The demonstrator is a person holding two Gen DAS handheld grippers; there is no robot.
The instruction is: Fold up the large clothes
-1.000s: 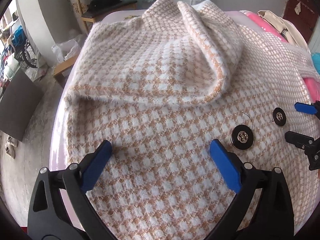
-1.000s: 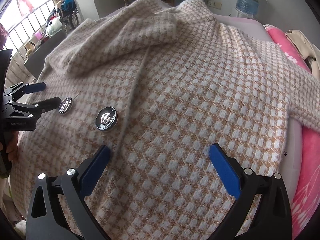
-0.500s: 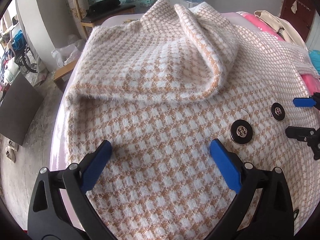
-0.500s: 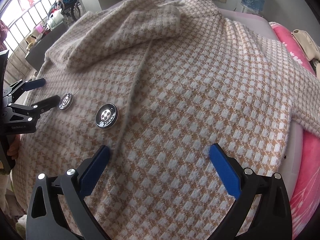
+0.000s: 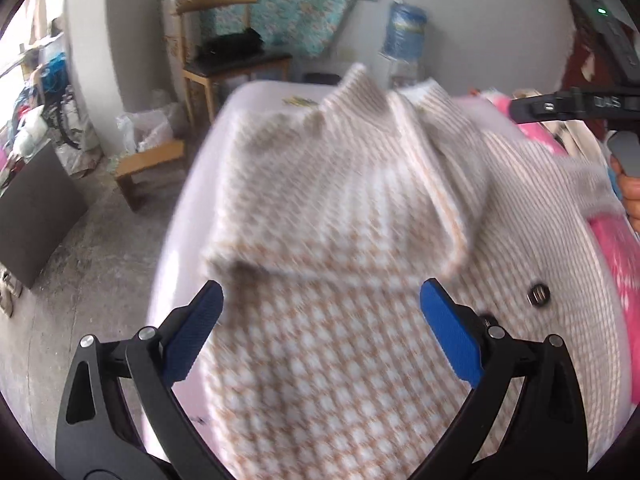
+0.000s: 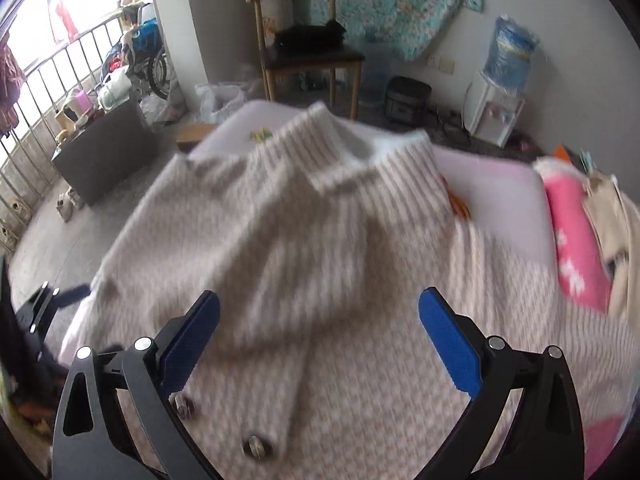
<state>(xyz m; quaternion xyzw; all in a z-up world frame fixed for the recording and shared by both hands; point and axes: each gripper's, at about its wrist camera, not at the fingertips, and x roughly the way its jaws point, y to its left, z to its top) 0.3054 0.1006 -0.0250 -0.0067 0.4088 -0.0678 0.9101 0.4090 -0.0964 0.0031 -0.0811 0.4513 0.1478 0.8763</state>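
Observation:
A beige-and-white houndstooth coat [image 5: 352,280] lies spread on a pale pink bed [image 5: 244,104], one part folded over its upper half, black buttons [image 5: 538,295] at its right. It also fills the right wrist view [image 6: 340,264], with buttons [image 6: 256,446] near the bottom. My left gripper [image 5: 322,328] is open and empty, raised above the coat's lower left part. My right gripper [image 6: 318,338] is open and empty above the coat's middle. Both views are motion-blurred. The right tool's body shows at the left wrist view's right edge [image 5: 576,106].
A pink blanket [image 6: 576,248] and beige cloth [image 6: 616,232] lie along the bed's right side. Beyond the bed stand a wooden chair [image 6: 308,52], a water dispenser [image 6: 504,92], a dark box [image 6: 104,152] and a low wooden stool [image 5: 148,168] on the floor.
Both grippers have lifted up and back from the coat, so the room beyond the bed comes into view. Both stay open and empty. The coat lies as before.

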